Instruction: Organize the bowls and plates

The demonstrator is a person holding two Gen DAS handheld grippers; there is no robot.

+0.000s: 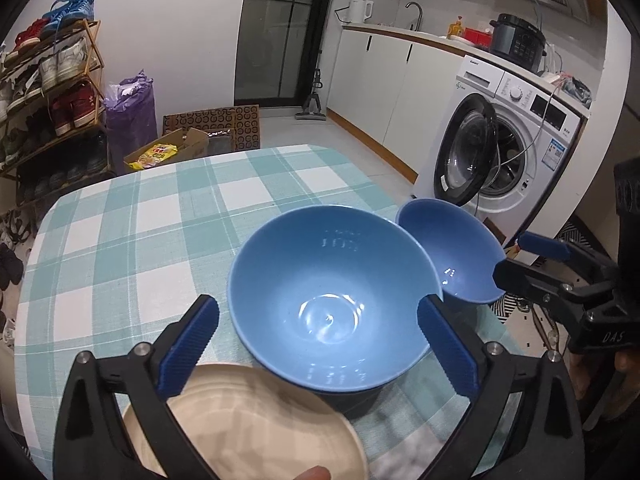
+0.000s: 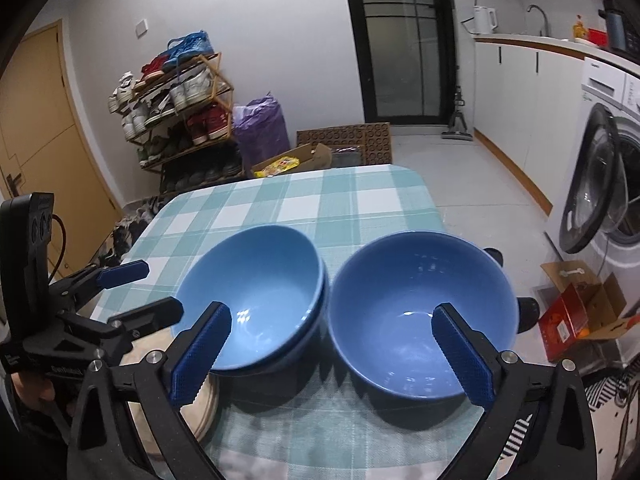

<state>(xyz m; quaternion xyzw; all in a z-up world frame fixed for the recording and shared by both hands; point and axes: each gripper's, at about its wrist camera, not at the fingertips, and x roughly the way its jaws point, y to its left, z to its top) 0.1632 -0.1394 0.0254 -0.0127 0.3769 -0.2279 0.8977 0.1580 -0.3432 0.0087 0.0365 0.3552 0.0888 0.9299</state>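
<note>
On the checked surface, a single blue bowl sits just right of two stacked blue bowls; the right gripper gapes wide around nothing.

The letters "DAS" stand in white on the black body of the right gripper, and a small brand word on the washing machine panel is too blurred to read.

left bowls: two pale blue, nested, upright | right bowl: single darker blue, upright, empty, just beside the stack | plate: cream, flat, nearest edge, by the stack | all on checked tabletop
</note>
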